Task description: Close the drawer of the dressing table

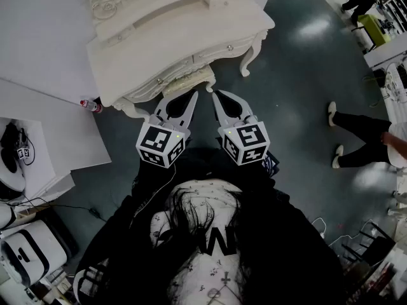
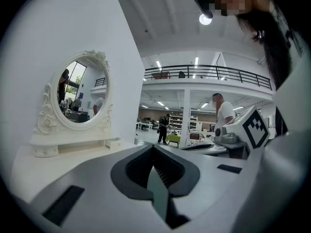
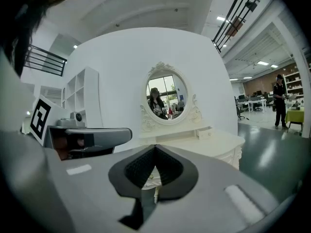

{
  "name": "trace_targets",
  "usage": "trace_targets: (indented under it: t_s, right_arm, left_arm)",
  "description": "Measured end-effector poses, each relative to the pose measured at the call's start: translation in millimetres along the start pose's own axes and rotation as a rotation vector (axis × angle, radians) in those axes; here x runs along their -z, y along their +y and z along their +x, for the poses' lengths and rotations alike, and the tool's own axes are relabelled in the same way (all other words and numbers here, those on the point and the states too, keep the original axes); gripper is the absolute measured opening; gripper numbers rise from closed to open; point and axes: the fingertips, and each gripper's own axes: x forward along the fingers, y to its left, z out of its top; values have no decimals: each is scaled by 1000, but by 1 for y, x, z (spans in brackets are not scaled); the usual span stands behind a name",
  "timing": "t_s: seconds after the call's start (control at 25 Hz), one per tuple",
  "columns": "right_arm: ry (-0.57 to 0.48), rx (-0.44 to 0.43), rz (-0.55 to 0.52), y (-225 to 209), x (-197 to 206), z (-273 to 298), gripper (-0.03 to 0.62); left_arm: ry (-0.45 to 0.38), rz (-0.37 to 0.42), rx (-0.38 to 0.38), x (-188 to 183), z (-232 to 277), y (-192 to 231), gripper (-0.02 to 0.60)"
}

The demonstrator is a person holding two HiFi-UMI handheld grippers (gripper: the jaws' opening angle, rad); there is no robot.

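The left gripper (image 1: 193,95) and right gripper (image 1: 215,95), both closed and empty, point at the drawer (image 1: 186,79) just ahead, its front lying crosswise, left one nearer.

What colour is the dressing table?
The dressing table is creamy white all over, with carved ornamental trim. The head view shows it best.

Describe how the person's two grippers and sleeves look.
The left gripper and right gripper are light grey, with tapered jaws lined by dark ribbed pads. Each carries a white cube bearing black square markers. The sleeves are black.
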Motion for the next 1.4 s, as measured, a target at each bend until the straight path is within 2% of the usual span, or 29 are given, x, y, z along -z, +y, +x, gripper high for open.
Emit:
trace_targets:
  t_s: [0.52, 0.84, 1.08, 1.4]
  right_arm:
    - [-10, 43, 29, -6, 2, -11, 8]
    - [26, 71, 56, -9, 20, -16, 8]
    - [42, 51, 69, -17, 21, -1, 8]
    - [61, -12, 72, -47, 13, 35, 8]
  left_arm:
    - [2, -6, 39, 3, 1, -10, 0]
    - [29, -20, 70, 16, 5, -13, 0]
    - [56, -23, 56, 18, 15, -4, 0]
    - [58, -40, -22, 14, 45, 23, 0]
